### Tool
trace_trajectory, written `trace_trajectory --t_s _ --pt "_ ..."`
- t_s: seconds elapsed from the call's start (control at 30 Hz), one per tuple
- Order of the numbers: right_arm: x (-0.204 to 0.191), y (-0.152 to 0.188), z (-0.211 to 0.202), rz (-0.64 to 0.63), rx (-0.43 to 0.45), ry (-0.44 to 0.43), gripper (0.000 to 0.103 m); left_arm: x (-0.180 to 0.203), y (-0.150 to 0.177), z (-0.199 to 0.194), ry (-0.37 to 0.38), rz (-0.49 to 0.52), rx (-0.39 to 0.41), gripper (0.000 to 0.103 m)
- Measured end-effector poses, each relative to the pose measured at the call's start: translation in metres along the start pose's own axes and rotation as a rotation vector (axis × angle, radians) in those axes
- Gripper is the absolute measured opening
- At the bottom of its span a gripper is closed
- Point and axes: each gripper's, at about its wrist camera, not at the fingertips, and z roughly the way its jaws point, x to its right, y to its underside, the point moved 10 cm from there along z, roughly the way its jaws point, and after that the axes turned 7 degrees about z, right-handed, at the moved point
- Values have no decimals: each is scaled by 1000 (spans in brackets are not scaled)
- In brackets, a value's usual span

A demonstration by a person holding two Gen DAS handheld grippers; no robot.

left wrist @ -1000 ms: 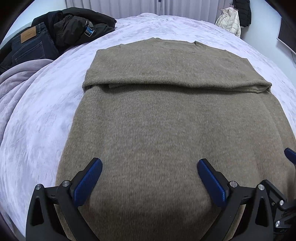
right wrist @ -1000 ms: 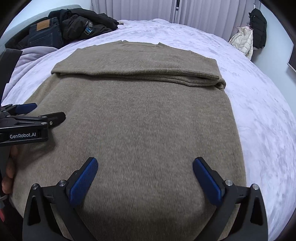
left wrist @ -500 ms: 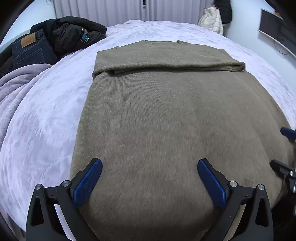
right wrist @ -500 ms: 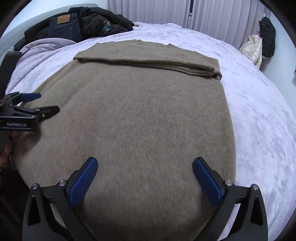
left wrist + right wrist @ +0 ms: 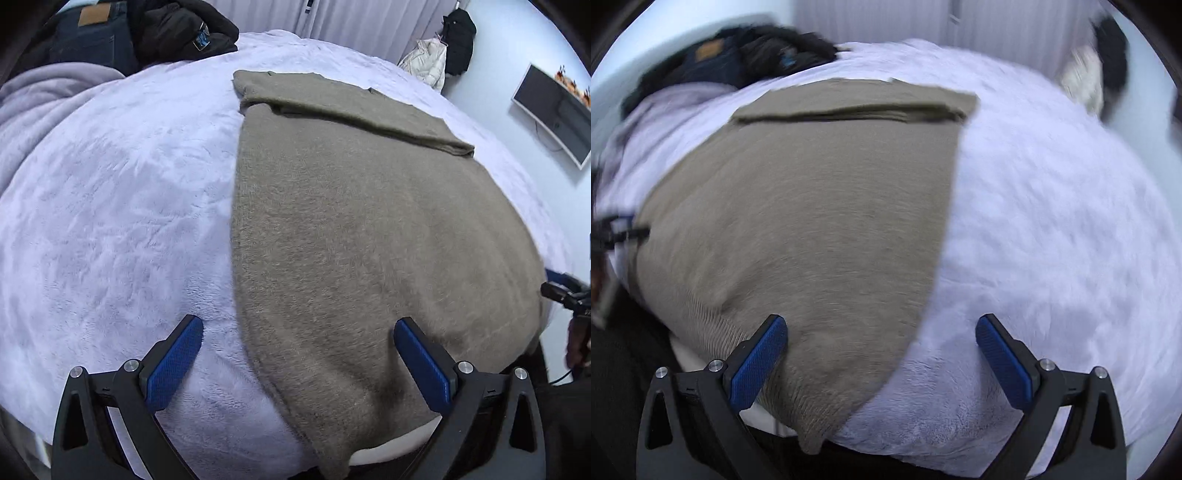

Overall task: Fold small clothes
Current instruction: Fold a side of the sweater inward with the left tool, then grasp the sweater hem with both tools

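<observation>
The brown sweater [image 5: 362, 229] lies flat on the lavender bed [image 5: 110, 206], its far end folded over, its near hem draping the bed's edge. The left gripper [image 5: 298, 363] and right gripper [image 5: 881, 356] hover at its near corners, jaws spread, holding nothing.

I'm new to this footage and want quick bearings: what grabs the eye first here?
A big olive-brown sweater fills the middle of a pale lilac bed, its far end folded over into a band and its near hem hanging over the bed's edge. Each open claw, left claw and right claw, straddles a near corner of that hem. Dark jeans and a black jacket are heaped at the bed's far left.
</observation>
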Motion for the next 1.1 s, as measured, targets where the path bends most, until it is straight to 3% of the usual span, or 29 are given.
trace_trajectory --t_s 0.07,0.3,0.43,0.57,0.63,0.73,0.93,0.97,1.03,1.1 --pt "-5 -2 -2 9 26 -33 103 7 -3 1 34 -13 7 103" --pt "-54 21 -2 -173 31 -134 102 19 -4 -3 111 -83 53 103" --pt "-46 16 0 -106 62 -165 102 12 -10 4 101 -117 71 103" --pt "-41 -10 3 -9 101 -242 102 11 -25 9 116 -137 63 103" --pt "-38 -12 4 26 84 -286 95 12 -23 8 133 -124 49 103" --pt "-37 -4 0 -1 76 -287 81 14 -12 3 165 -92 70 103" --pt "-31 -5 -1 37 88 -319 75 18 -18 13 117 -68 74 102" --pt "-32 -5 0 30 86 -305 71 19 -19 12 119 -69 69 101" --pt "-33 -4 0 2 80 -277 65 14 -18 8 92 -61 78 72" --pt "-31 1 -3 -8 80 -279 65 6 -14 6 109 -79 76 66"
